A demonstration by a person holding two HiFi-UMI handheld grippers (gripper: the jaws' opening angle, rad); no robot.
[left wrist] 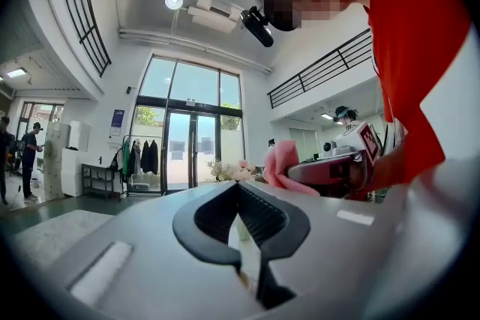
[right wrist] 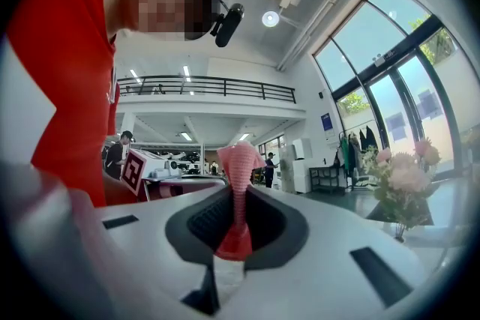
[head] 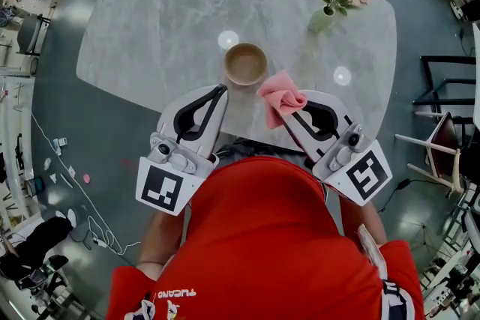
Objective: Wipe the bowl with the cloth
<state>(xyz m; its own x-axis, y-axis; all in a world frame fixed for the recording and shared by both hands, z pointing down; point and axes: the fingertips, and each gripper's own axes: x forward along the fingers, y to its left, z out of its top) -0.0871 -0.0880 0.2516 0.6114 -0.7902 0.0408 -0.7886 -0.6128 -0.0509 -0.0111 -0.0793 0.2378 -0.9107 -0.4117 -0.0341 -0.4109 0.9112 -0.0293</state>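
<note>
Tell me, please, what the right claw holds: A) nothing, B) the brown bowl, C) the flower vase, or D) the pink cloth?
D: the jaws of the right claw pinch the pink cloth, while the bowl stands unheld on the table.

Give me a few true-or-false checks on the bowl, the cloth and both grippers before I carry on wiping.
1. The right gripper is shut on the pink cloth. True.
2. The bowl stands empty on the table. True.
3. The left gripper grips the bowl's rim. False: its jaws are together with nothing between them, their tip just short of the bowl in the head view.
4. The cloth lies inside the bowl. False: it is held in the jaws, just right of the bowl in the head view.
5. The vase of flowers stands between the two grippers. False: it stands beyond the bowl, toward the table's far right.
</note>
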